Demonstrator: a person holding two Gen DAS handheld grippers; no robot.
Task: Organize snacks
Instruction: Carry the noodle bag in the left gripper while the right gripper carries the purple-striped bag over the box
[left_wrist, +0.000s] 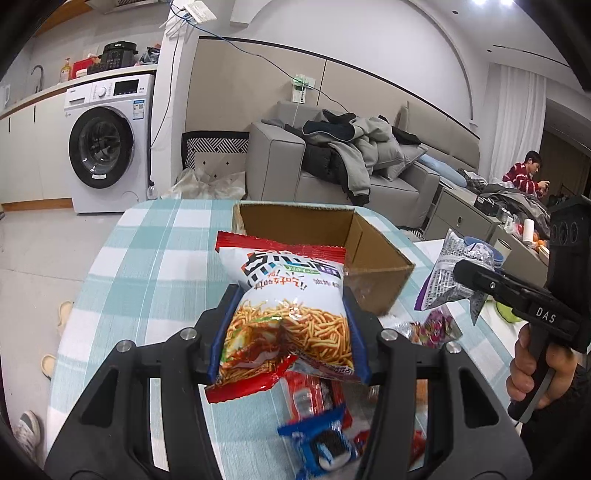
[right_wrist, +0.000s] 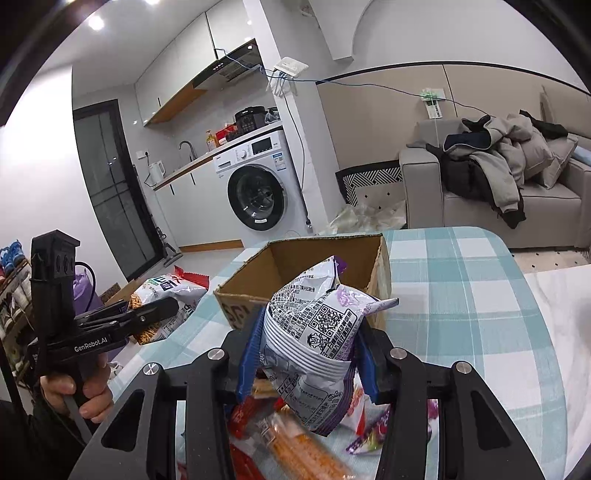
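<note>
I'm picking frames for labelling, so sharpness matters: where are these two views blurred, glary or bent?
Left wrist view: the noodle snack bag is sharp, the blue cookie pack near the bottom is smeared, and the wall lines bow from the fisheye. Right wrist view: the purple-and-white bag reads clearly, the loose snacks beneath are blurred, and the ceiling lights flare.

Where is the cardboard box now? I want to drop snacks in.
The cardboard box sits open on the checked tablecloth, just beyond both held snack bags.
</note>
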